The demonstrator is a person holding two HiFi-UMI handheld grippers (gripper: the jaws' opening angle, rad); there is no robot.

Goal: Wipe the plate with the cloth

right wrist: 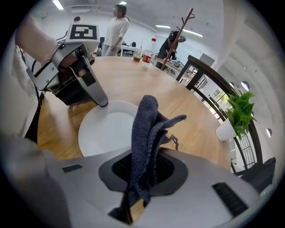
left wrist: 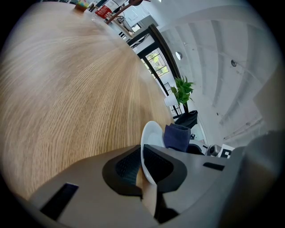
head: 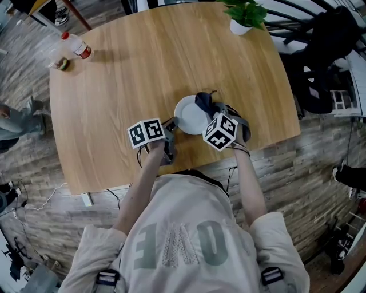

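Observation:
A white plate (head: 190, 116) rests on the wooden table (head: 143, 68) near its front edge. My left gripper (head: 170, 127) is shut on the plate's left rim (left wrist: 145, 151), with the rim pinched between its pads. My right gripper (head: 220, 111) is shut on a dark blue cloth (right wrist: 144, 138), which sticks up bunched from between the jaws. The cloth (head: 206, 103) hangs at the plate's right edge; in the right gripper view the plate (right wrist: 109, 129) lies just beyond it. From the left gripper view the cloth (left wrist: 177, 137) shows behind the plate.
A potted plant in a white pot (head: 246, 17) stands at the table's far right. A bottle with a red label (head: 77, 46) and a small object (head: 62, 64) lie at the far left. People stand beyond the table (right wrist: 116, 26). A black chair (head: 320, 63) is right of the table.

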